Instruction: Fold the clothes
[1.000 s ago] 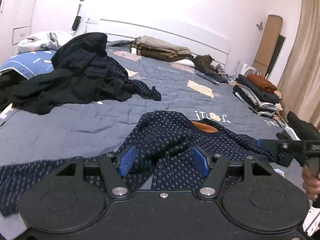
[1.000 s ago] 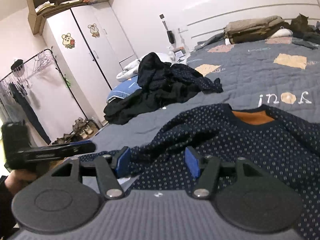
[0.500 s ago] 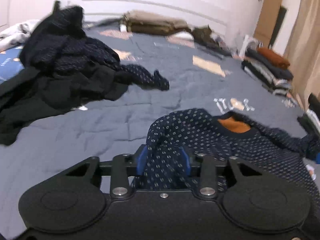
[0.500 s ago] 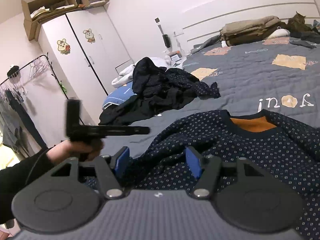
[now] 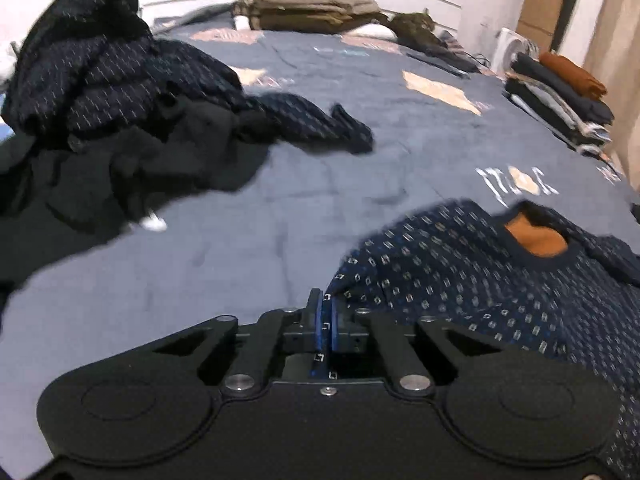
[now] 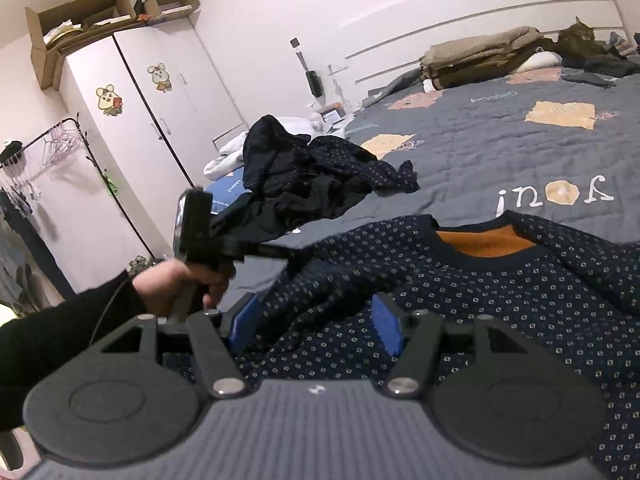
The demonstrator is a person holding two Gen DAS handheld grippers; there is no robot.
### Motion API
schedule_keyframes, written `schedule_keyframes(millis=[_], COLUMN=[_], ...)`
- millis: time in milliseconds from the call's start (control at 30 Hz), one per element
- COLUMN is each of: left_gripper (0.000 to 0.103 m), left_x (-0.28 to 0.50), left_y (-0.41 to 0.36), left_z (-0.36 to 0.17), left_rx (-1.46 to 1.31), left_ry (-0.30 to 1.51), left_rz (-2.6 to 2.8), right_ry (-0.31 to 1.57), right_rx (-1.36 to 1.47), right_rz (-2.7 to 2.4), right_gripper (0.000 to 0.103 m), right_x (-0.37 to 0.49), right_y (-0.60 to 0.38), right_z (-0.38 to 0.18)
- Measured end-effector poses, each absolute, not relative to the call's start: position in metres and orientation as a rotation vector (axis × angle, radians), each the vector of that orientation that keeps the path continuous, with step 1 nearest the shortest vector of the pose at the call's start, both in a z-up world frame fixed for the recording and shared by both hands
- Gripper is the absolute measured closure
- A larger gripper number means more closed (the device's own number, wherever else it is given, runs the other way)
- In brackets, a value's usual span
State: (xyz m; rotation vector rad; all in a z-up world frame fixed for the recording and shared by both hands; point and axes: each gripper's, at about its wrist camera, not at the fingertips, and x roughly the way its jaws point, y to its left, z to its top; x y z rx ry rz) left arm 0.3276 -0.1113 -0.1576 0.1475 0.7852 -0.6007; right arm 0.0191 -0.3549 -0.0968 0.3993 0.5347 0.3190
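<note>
Through my left wrist camera, my left gripper point(image 5: 325, 322) is clenched on a pinch of the sweater point(image 5: 472, 280) — dotted fabric shows between the blue pads point(image 5: 319, 326) — because I judge that edge has to be carried over the body to make a fold. The sweater lies front-up on the bed point(image 5: 280, 208), its orange-lined collar pointing away from me, with bare quilt to its left. Farther off sit a heap point(image 5: 104, 120) of dark unfolded clothes on the left and a folded stack point(image 5: 560, 96) at the right edge, so sorted and unsorted stay apart. Through my right wrist camera, my right gripper point(image 6: 316, 326) stands released over the sweater's lower part, fabric lying between its fingers but not pressed — ready, I think, to pin or take a second corner. My left hand point(image 6: 180, 284) grips its tool beside it; a wardrobe point(image 6: 140, 128) and headboard point(image 6: 480, 20) close the room behind.
</note>
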Motion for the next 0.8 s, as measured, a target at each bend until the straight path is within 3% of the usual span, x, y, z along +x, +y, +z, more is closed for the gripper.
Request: schedule_keyframes(millis=[167,300,367,433,467,800], left_gripper=[0.1,0.095,0.087,0.058,0.056,0.056], left_x=[0.355,0.363,0.352,0.335,0.322,0.203], left_y=[-0.12,-0.132,-0.125,-0.107,-0.093,0.084], left_z=[-0.136,-0.146,-0.146,-0.141,-0.137,-0.097], left_rx=[0.149,0.166,0.149,0.124,0.119,-0.036], left_ry=[0.715,0.775,0.75,0.739,0.727,0.755], left_rz=[-0.554,-0.542,-0.529,-0.546,-0.54,-0.354], right_ry=[0.52,0.534,0.546,0.549,0.549,0.539], right_rx=[0.404,0.407,0.406,0.407,0.409,0.496], right_rz=[0.314,0.31,0.315,0.323,0.329,0.447], right_gripper=[0.041,0.041,0.041,0.041,0.041,0.041], right_x=[0.018,0.02,0.022,0.022,0.022,0.021], right_y=[-0.36,-0.359,-0.358,-0.356,-0.355,-0.332], right_z=[-0.096,-0.1,-0.102,-0.102,-0.102,-0.093])
